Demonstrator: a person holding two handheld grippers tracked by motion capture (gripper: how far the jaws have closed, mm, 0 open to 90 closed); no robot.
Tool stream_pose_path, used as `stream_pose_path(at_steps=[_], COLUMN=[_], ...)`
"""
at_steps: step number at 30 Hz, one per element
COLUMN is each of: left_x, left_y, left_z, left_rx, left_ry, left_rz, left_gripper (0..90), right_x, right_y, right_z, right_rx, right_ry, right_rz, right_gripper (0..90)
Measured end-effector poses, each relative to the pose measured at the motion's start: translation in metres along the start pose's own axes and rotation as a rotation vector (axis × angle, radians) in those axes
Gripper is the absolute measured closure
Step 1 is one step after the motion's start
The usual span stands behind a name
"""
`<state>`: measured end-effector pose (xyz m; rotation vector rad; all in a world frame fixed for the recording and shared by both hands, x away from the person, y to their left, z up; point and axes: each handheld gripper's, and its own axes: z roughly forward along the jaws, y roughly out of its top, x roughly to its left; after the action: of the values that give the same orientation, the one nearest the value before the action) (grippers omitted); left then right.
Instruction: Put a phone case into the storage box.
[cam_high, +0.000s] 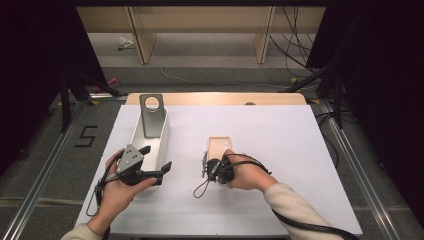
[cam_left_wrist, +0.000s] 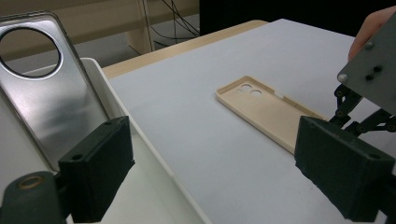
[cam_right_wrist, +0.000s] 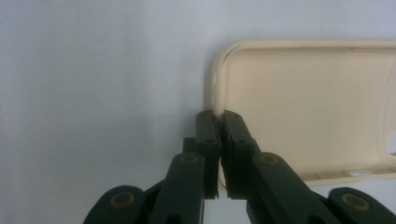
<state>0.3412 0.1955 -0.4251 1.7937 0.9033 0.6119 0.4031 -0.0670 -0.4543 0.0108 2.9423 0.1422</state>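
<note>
Right gripper: pinched on beige phone case rim, apparently for lifting off bench. Left gripper: wide, empty.

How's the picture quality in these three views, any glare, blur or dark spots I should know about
High view: the white table is evenly lit, with dark surroundings at both sides. Left gripper view: the silver phone case shows soft reflections, and the near jaws look a little soft. Right gripper view: the closed jaws pinching the rim of the beige phone case are fairly sharp, the case surface is slightly soft, and there is no harsh glare.
</note>
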Motion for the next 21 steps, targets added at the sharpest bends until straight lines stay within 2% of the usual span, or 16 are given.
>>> stream_pose_path(at_steps=[5,17,21], left_x=[0.000,0.003,0.004], left_y=[0.000,0.004,0.009], left_z=[0.000,0.001,0.002], left_rx=[-0.002,-0.009,-0.011], left_ry=[0.002,0.007,-0.004], left_rz=[-0.002,-0.017,-0.027], left_gripper=[11.5,13.0,13.8], right_x=[0.001,-0.001,0.002], right_y=[-0.003,-0.018,-0.023], right_z=[-0.006,-0.025,-0.030], right_rx=[-0.037,-0.243,-0.290], right_ry=[-0.001,-0.031,-0.031], right_rz=[0.013,0.078,0.089], right_gripper=[87.1,87.5,87.6])
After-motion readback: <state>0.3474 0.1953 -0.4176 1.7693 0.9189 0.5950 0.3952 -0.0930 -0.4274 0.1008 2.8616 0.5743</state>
